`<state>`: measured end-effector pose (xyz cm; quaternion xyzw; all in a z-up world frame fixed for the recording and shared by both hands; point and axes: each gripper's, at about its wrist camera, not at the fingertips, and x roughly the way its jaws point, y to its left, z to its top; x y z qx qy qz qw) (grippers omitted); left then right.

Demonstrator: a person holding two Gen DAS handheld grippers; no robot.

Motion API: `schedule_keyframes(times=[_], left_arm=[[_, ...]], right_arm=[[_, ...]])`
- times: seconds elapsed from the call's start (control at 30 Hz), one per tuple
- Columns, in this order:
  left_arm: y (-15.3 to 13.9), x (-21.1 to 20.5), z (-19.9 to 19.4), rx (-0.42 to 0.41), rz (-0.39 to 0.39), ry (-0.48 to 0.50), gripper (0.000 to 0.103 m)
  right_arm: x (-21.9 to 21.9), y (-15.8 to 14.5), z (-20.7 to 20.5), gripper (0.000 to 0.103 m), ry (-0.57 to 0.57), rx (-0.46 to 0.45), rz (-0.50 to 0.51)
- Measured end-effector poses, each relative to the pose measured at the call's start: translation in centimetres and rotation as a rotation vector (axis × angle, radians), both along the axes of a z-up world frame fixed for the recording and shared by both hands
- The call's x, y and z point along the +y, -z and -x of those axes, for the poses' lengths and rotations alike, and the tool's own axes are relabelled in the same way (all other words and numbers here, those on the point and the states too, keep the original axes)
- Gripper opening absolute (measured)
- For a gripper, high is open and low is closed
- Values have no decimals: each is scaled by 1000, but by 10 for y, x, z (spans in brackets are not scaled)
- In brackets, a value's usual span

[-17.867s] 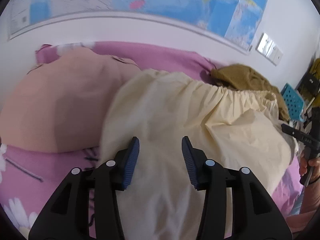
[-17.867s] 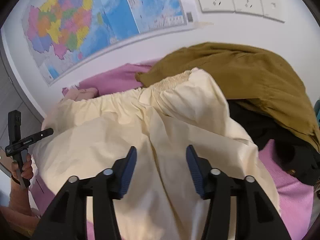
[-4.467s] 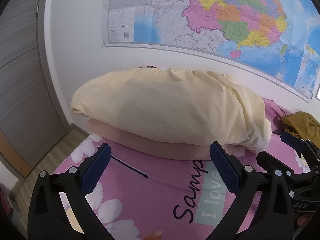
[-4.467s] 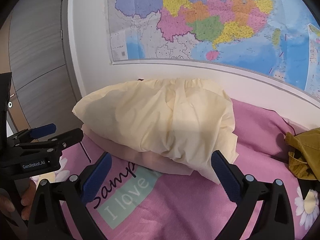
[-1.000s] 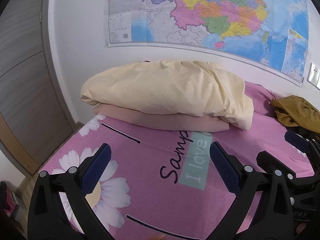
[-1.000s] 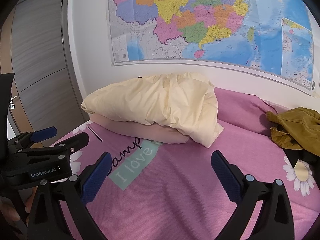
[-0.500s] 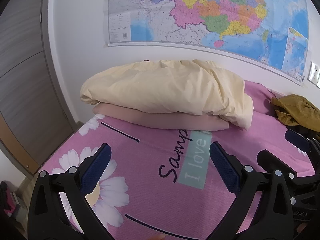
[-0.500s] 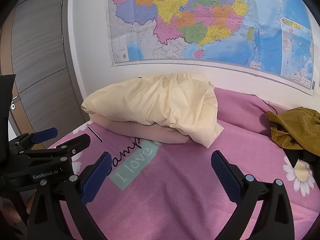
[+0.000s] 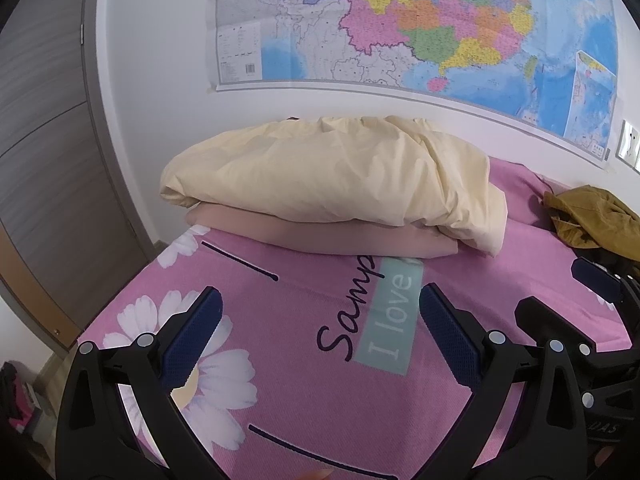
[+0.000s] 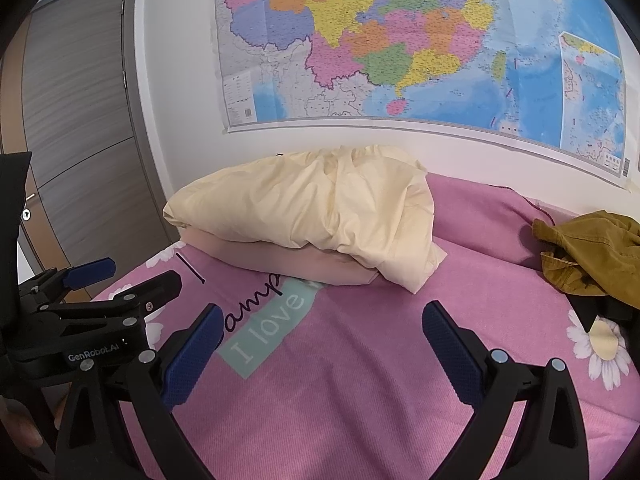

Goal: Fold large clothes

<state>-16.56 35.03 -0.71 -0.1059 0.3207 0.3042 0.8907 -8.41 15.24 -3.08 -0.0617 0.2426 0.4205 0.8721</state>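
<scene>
- The folded cream garment (image 9: 336,176) lies on a folded pink garment (image 9: 320,236), stacked at the far side of the pink bedspread (image 9: 304,360) against the wall.
- From the left gripper (image 9: 320,340), the stack sits at 12 o'clock, well apart; its jaws are spread wide, holding nothing.
- From the right gripper (image 10: 320,344), the stack lies toward 11 o'clock, apart; jaws wide, nothing between them.
- An olive garment (image 10: 592,252) is heaped at 2 o'clock.
- A map (image 10: 400,48) hangs above; a door (image 10: 80,120) stands left.
</scene>
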Motion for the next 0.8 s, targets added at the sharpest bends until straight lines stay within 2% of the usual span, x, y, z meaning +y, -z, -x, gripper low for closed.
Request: schedule_keyframes(times=[0.5, 0.67, 0.8], left_arm=[[2, 0, 3, -1, -2, -5, 97], [2, -4, 6, -15, -28, -17, 97], [4, -6, 3, -2, -3, -8, 97]], right_arm=[[0, 2, 1, 97, -6, 1, 4], [-1, 2, 3, 97, -8, 1, 4], [-3, 3, 3, 97, -1, 4, 4]])
